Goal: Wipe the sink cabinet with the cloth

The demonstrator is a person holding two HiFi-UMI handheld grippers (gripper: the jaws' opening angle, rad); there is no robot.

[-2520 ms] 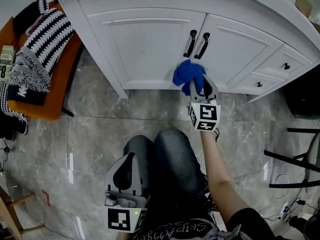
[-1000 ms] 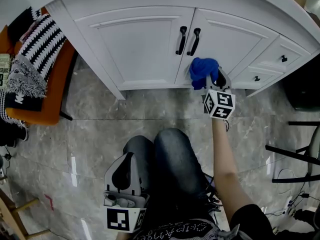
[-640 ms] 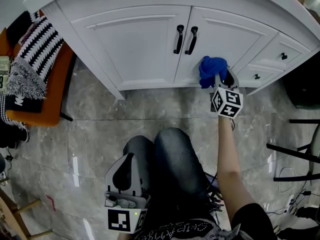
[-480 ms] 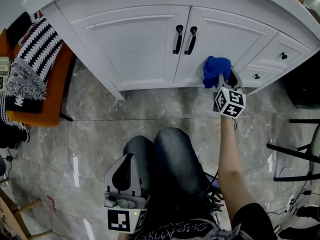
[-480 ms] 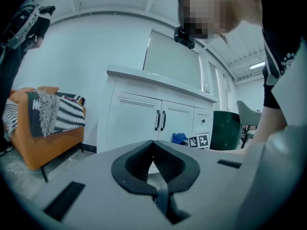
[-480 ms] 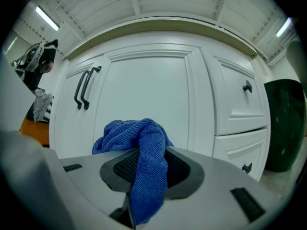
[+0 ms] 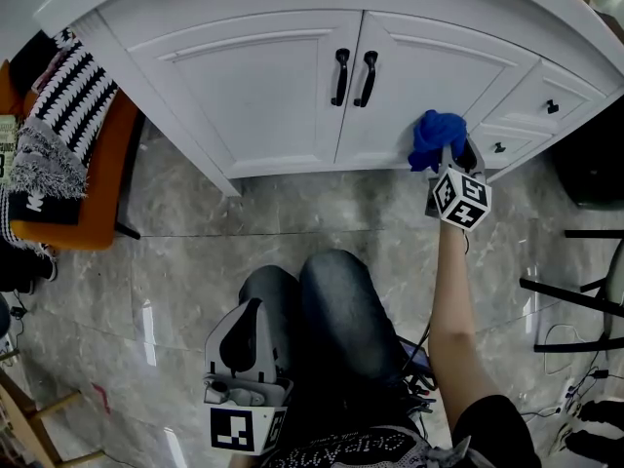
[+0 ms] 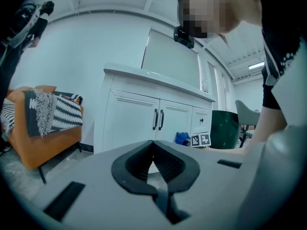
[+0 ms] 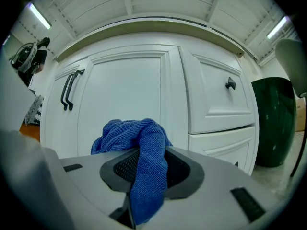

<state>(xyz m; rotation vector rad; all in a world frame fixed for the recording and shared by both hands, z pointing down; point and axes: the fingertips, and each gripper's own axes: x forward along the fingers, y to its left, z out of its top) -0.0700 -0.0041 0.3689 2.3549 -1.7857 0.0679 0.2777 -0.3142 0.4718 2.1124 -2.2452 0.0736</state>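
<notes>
Since 2.5 s ago the right gripper (image 7: 450, 156) has slid rightward along the sink cabinet (image 7: 263, 96), from just under the two black door handles (image 7: 354, 78) to the lower right corner of the right-hand door, close beside the stack of drawers (image 7: 531, 115). Its jaws are clamped on the blue cloth (image 7: 436, 136); a strip of the fabric runs down between them while the rest bunches into a wad ahead of the tips. From the head view that wad appears to lie against the white door panel, though actual contact cannot be confirmed. The right gripper view shows the same cloth (image 9: 144, 143) heaped in front of the door's right stile, with a drawer knob (image 9: 230, 84) off to the right and a dark green bin (image 9: 273, 123) beyond. The marker cube (image 7: 460, 199) sits on the gripper just behind the cloth. The left gripper (image 7: 249, 322) rests low over the person's lap, well apart from the cabinet, its jaws pressed together with nothing between them. An orange seat (image 7: 93, 174) draped with a black-and-white striped throw (image 7: 58, 115) stands to the left of the cabinet on the grey marble floor (image 7: 195, 252).
</notes>
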